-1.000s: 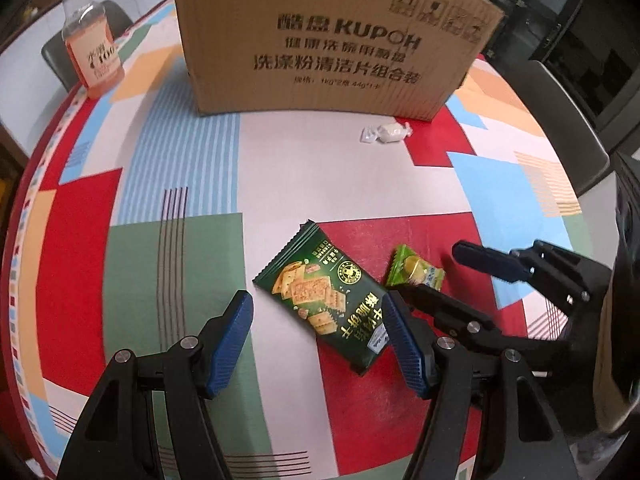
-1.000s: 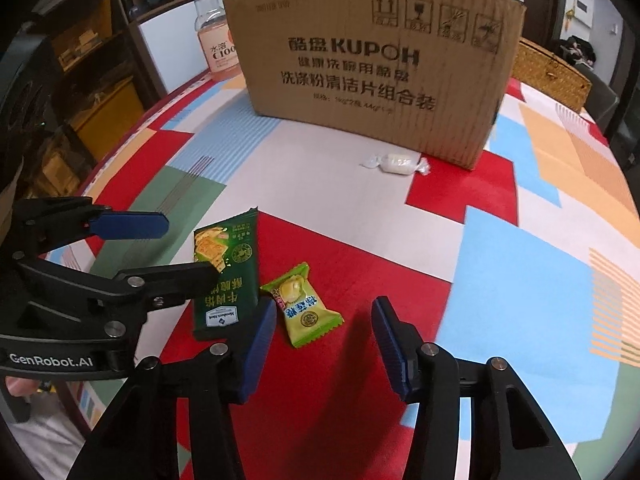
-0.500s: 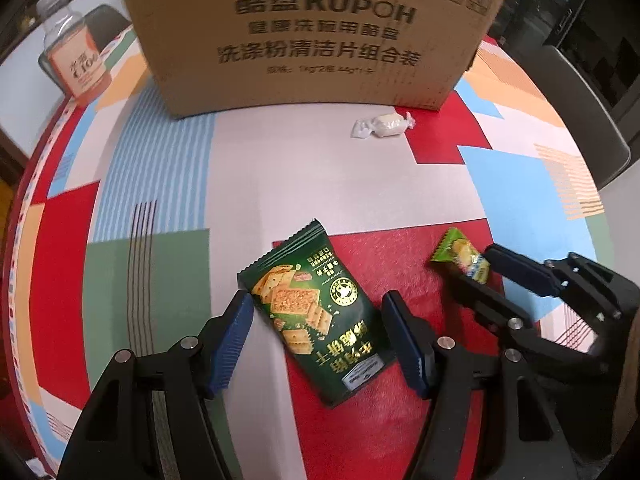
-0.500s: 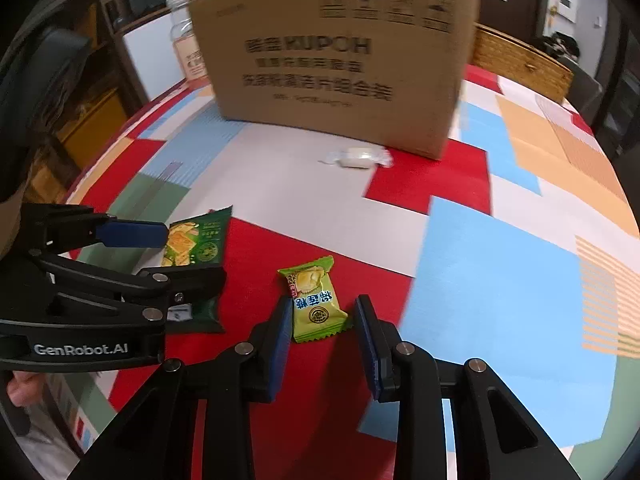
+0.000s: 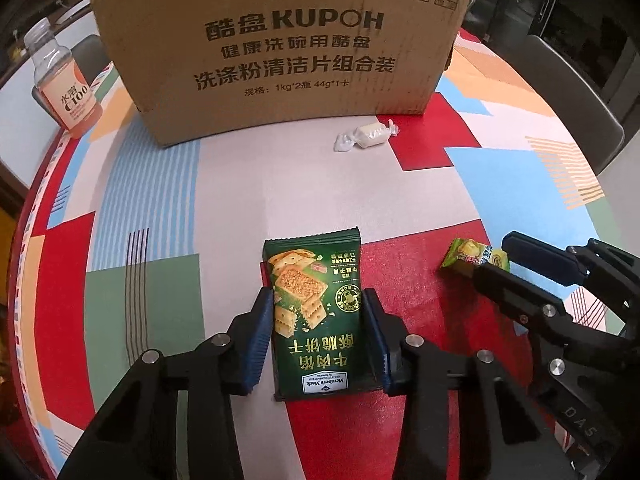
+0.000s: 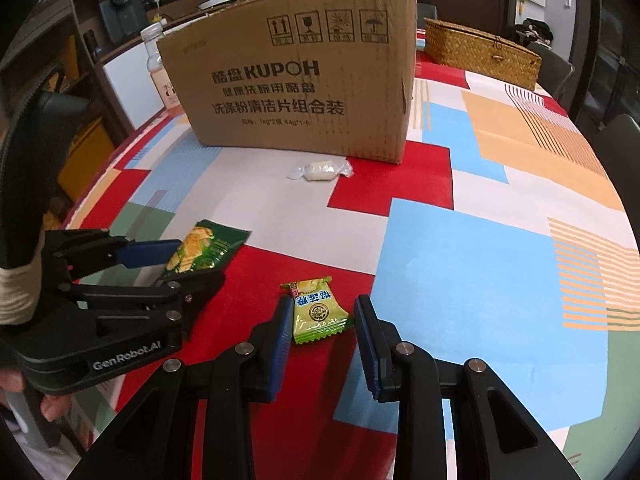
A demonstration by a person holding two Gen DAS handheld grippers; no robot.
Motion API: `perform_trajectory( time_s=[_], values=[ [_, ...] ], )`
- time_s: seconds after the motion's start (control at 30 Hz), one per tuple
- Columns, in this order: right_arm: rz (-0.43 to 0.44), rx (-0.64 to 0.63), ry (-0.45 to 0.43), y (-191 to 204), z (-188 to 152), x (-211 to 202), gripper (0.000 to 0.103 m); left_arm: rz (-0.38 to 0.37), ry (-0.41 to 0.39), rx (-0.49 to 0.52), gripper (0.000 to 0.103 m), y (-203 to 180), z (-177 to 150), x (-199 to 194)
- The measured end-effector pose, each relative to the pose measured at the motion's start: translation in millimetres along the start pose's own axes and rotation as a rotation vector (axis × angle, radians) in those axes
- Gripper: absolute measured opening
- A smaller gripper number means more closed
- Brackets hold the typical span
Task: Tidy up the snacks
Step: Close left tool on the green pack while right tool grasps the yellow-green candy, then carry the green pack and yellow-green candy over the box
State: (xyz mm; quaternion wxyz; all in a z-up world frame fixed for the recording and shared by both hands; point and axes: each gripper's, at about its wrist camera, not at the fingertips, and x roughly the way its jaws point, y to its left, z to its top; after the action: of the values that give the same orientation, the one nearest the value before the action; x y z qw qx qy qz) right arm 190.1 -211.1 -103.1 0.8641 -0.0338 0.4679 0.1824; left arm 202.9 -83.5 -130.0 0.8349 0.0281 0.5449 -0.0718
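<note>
A dark green cracker packet (image 5: 316, 300) lies flat on the tablecloth between the fingers of my left gripper (image 5: 318, 300), which press its two long edges. The packet also shows in the right wrist view (image 6: 204, 250). A small yellow-green candy packet (image 6: 318, 310) lies between the fingers of my right gripper (image 6: 322, 312); small gaps remain on both sides. The candy also shows in the left wrist view (image 5: 474, 258), partly hidden by the right gripper. A white wrapped candy (image 5: 368, 135) lies near the cardboard box (image 5: 288, 48), also visible in the right wrist view (image 6: 320, 170).
The tall open cardboard box (image 6: 296, 88) stands at the back of the round table. A bottle of orange drink (image 5: 64, 84) stands left of it. A woven basket (image 6: 480, 54) sits at the far right. Chairs stand around the table's edge.
Both grippers have lowered and moved forward over their packets. The left gripper's fingers have narrowed onto the cracker packet. The right gripper's fingers now flank the green candy.
</note>
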Motion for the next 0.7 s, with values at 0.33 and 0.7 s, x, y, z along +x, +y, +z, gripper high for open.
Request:
perform_trajectory(
  time_s=[0.33, 0.7],
  values=[
    [-0.005, 0.023, -0.025, 5.6, 2.3, -7.6, 0.031, -0.036, -0.045, -0.009, 0.043, 15.0, -4.6, -20.6],
    [-0.018, 0.046, -0.068, 10.3, 15.7, -25.3, 0.031, -0.067, -0.136, -0.003, 0.043, 20.2, 3.7, -49.4]
  ],
)
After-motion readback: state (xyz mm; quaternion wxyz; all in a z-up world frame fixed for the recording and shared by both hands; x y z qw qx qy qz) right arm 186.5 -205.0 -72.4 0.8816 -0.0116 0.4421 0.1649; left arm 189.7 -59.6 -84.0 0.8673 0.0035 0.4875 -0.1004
